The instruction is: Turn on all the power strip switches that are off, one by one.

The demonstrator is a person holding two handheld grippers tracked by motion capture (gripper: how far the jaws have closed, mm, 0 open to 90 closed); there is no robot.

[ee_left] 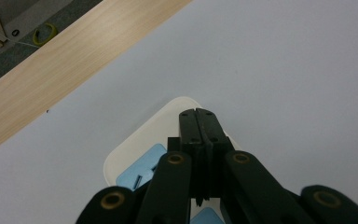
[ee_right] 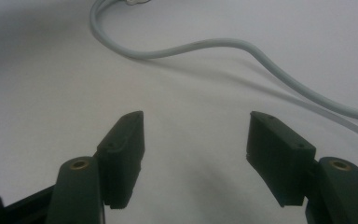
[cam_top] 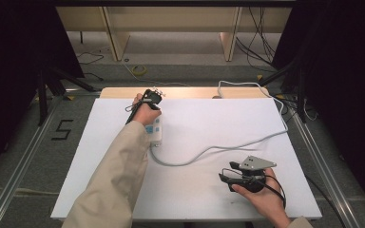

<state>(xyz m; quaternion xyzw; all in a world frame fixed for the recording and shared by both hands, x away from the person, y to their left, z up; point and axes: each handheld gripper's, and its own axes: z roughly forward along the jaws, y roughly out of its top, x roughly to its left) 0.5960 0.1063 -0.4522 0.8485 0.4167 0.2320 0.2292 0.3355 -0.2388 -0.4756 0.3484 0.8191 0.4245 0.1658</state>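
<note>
A white power strip [cam_top: 156, 131] with blue sockets lies on the white board [cam_top: 209, 123], left of middle. Its grey cable [cam_top: 204, 151] loops right and runs off the far right corner. My left gripper [cam_top: 150, 101] is held over the strip's far end. In the left gripper view its jaws [ee_left: 196, 113] are shut with nothing between them, their tips above the strip's white end [ee_left: 168, 116]; I cannot tell whether they touch it. My right gripper [cam_top: 226, 171] rests near the front right, pointing left. It is open and empty [ee_right: 196, 123], and the cable [ee_right: 223, 44] curves ahead of it.
A wooden table edge [cam_top: 185, 92] [ee_left: 51, 70] shows behind the board. On the floor beyond lie a yellow ring [cam_top: 139, 70] and loose black cables [cam_top: 256, 47]. Dark curtains and stand legs flank both sides. Bare board lies between the two grippers.
</note>
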